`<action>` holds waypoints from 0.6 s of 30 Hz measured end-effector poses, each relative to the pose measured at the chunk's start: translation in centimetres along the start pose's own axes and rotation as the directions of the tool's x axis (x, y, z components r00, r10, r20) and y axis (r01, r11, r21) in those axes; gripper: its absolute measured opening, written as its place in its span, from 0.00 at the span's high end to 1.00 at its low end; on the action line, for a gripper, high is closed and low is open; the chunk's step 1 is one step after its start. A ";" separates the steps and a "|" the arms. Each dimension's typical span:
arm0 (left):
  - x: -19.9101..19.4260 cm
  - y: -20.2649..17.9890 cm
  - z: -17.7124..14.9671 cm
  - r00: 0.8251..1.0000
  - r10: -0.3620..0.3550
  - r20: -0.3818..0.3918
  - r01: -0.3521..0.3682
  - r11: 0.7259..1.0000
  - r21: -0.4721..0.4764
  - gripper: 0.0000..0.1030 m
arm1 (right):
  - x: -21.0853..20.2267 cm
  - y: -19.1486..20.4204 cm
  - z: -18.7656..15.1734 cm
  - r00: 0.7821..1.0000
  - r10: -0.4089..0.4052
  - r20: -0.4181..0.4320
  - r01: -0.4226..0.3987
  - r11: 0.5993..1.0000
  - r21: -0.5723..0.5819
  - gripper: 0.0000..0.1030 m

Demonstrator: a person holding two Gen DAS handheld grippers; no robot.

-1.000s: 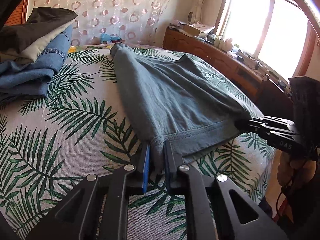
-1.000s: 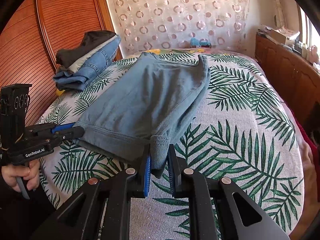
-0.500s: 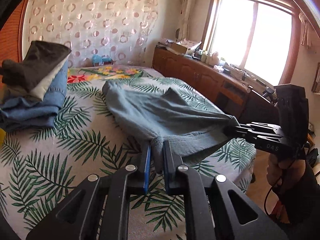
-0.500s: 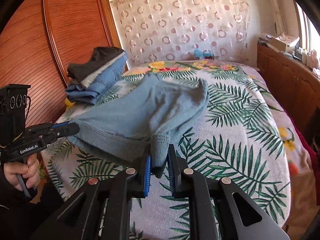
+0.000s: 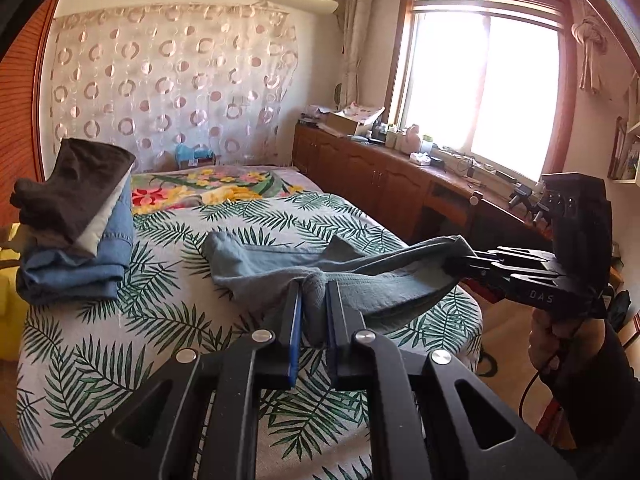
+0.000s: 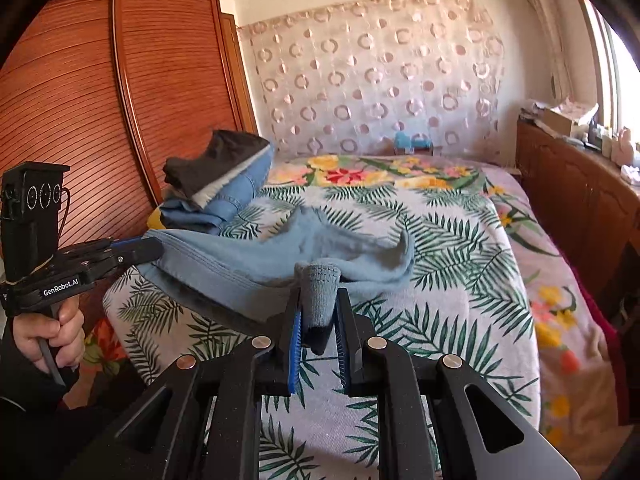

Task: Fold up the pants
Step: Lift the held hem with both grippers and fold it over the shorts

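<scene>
The blue-grey pants point(image 5: 276, 266) hang lifted by their near hem over the leaf-print bed point(image 5: 120, 344), long axis running away toward the headboard curtain point(image 5: 172, 92) — left gripper point(image 5: 314, 308) and right gripper point(image 6: 318, 312) each clamp a hem corner; the far end rests on the bed beside the stack of folded clothes point(image 5: 76, 216)
</scene>
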State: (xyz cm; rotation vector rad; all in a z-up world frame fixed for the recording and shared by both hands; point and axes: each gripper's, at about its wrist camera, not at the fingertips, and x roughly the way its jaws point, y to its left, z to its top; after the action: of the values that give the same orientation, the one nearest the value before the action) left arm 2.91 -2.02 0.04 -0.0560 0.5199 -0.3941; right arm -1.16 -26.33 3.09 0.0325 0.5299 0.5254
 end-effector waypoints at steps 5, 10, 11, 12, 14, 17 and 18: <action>-1.0 -0.5 0.5 1.000 -0.006 0.022 0.006 1.000 0.009 0.89 | -1.4 0.2 0.3 1.000 -0.005 0.023 0.005 1.000 -0.016 0.86; -2.1 -1.0 0.9 0.999 -0.016 0.045 0.015 1.000 0.016 0.89 | -2.3 0.3 0.4 0.999 -0.006 0.047 0.007 0.999 -0.031 0.86; -2.3 -1.1 1.0 0.999 -0.019 0.050 0.018 1.000 0.018 0.89 | -2.4 0.4 0.4 0.999 -0.006 0.050 0.008 0.999 -0.036 0.86; -2.5 -1.3 1.1 0.998 -0.022 0.054 0.021 1.000 0.022 0.89 | -2.5 0.5 0.3 0.999 -0.006 0.053 0.008 0.999 -0.039 0.86; -2.6 -1.4 1.1 0.998 -0.025 0.059 0.023 0.999 0.027 0.89 | -2.8 0.5 0.3 0.998 -0.006 0.058 0.008 0.999 -0.045 0.86; -1.5 -1.1 0.8 0.999 -0.023 0.034 0.022 0.999 0.024 0.89 | -2.7 0.5 -0.1 0.999 -0.008 0.047 0.010 0.999 -0.050 0.86; -0.9 -0.8 0.5 1.000 -0.025 0.014 0.025 1.000 0.016 0.89 | -2.4 0.4 -0.3 0.999 -0.006 0.037 0.008 0.999 -0.048 0.86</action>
State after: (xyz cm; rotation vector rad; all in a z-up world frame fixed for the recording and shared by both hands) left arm 2.20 -2.49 1.04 -0.0497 0.5018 -0.4222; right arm -3.22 -27.19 4.01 -0.0056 0.4811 0.5298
